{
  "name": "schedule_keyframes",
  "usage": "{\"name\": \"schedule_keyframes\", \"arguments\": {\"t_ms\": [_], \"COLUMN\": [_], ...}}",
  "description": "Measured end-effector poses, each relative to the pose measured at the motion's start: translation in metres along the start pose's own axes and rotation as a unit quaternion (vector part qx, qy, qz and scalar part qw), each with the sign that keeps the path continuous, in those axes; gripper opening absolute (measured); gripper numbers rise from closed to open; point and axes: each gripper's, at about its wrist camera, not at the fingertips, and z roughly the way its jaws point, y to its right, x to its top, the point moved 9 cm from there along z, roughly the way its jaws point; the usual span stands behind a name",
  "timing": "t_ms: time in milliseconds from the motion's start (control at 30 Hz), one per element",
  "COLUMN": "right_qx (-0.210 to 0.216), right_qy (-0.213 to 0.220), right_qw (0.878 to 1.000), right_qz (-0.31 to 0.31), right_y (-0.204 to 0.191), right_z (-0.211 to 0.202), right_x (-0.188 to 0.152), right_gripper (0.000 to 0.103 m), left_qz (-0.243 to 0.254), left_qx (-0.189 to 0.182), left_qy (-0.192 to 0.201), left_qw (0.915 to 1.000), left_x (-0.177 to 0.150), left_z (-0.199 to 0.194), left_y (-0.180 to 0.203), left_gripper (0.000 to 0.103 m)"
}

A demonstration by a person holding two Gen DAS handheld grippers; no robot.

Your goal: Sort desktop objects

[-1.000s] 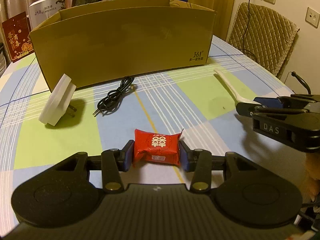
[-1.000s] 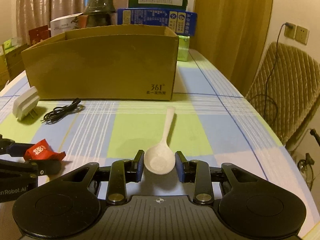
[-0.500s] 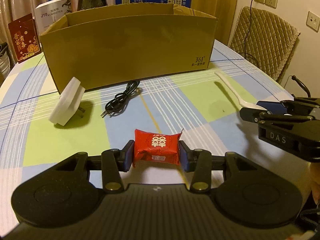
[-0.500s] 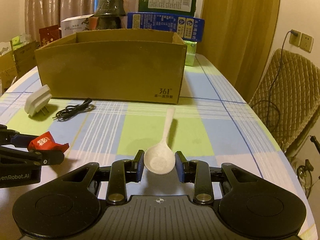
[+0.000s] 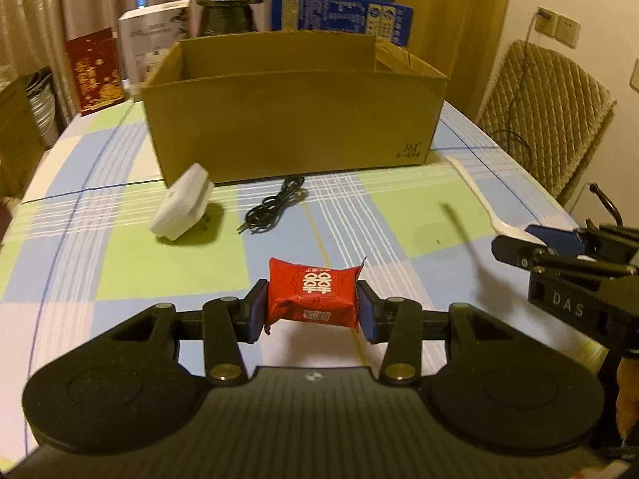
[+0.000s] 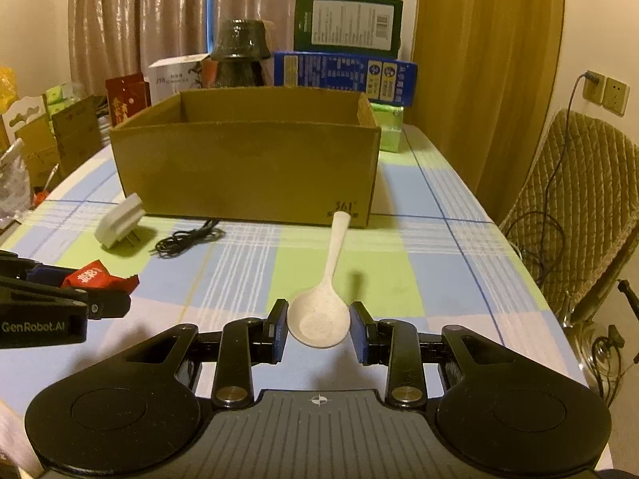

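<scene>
Gripping red candy (image 5: 312, 297) — left gripper (image 5: 312, 306), lifted.

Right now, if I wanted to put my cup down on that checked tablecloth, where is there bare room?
The green and blue squares right of the white spoon, toward the chair, look bare. Another bare patch lies left of the white plug. Between the plug, the black cable and the cardboard box it is crowded.
</scene>
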Motion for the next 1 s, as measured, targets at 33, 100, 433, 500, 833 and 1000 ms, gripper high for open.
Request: {"name": "schedule_keyframes", "arguments": {"t_ms": [33,100,433,500,833,1000], "right_qx": [0.001,0.004,0.015,0.016,0.023,0.025], "right_qy": [0.002,0.007,0.028,0.030,0.033,0.034], "right_qw": [1.000,1.000,0.999,0.999,0.999,0.999], "right_qz": [0.000,0.000,-0.003,-0.003,0.000,0.002], "right_y": [0.000,-0.001,-0.001,0.000,0.003,0.005], "right_z": [-0.004,-0.011,-0.042,-0.045,-0.056,-0.060], "right_x": [0.001,0.003,0.014,0.015,0.022,0.022], "right_gripper": [0.030,0.030,0.030,0.030,0.030,0.030], "left_qz": [-0.004,-0.010,-0.028,-0.031,-0.032,-0.029], "left_qx": [0.002,0.006,0.018,0.021,0.021,0.021], "left_qy": [0.000,0.001,0.006,0.008,0.014,0.015], "left_qw": [1.0000,0.9999,0.9994,0.9993,0.9992,0.9993], "left_x": [0.000,0.001,0.001,0.001,0.005,0.007], "left_z": [-0.005,-0.015,-0.049,-0.055,-0.069,-0.071], "left_y": [0.000,0.001,0.003,0.004,0.010,0.015], "left_gripper": [0.040,0.040,0.040,0.040,0.040,0.040]}}
